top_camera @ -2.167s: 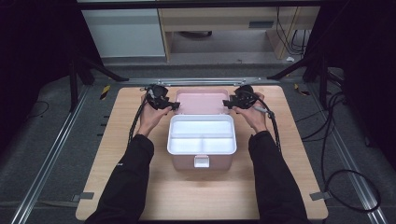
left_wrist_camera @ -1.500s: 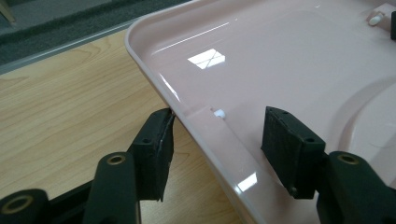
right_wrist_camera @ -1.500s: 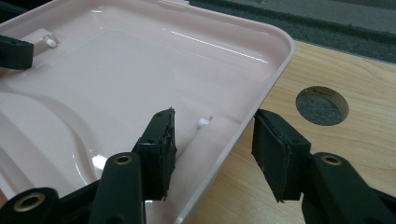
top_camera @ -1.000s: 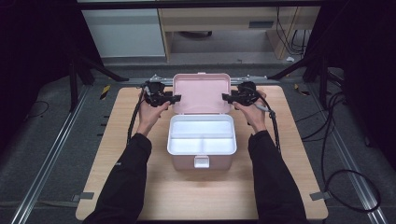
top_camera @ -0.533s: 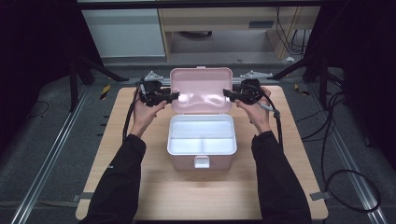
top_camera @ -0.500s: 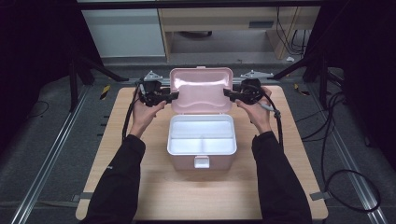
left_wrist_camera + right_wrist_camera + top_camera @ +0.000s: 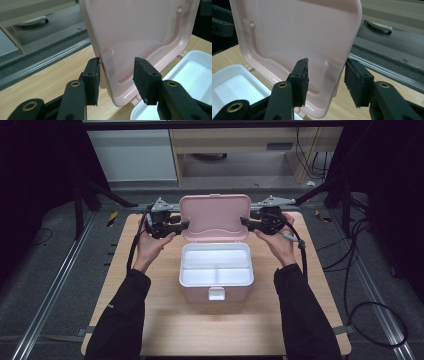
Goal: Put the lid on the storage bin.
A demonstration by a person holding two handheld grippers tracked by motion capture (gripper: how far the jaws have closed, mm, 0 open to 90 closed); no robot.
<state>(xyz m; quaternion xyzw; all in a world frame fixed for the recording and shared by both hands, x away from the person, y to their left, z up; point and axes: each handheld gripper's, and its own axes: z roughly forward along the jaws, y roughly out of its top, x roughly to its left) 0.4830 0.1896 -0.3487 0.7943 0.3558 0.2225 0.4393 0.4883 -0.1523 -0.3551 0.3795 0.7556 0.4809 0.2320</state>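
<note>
High view shows the pink lid [image 7: 214,217] standing up behind the white box [image 7: 216,271], between both claws. The left gripper [image 7: 116,75] has been closing a little; its half-open jaws sit around the lid's side edge, one pad touching. The right gripper [image 7: 325,76] sits half open around the other edge, and I cannot tell if it squeezes.

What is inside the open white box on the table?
The white box holds a white tray with one long compartment and two smaller ones, all looking empty. Anything beneath the tray is covered. The pink lid stands raised behind.
</note>
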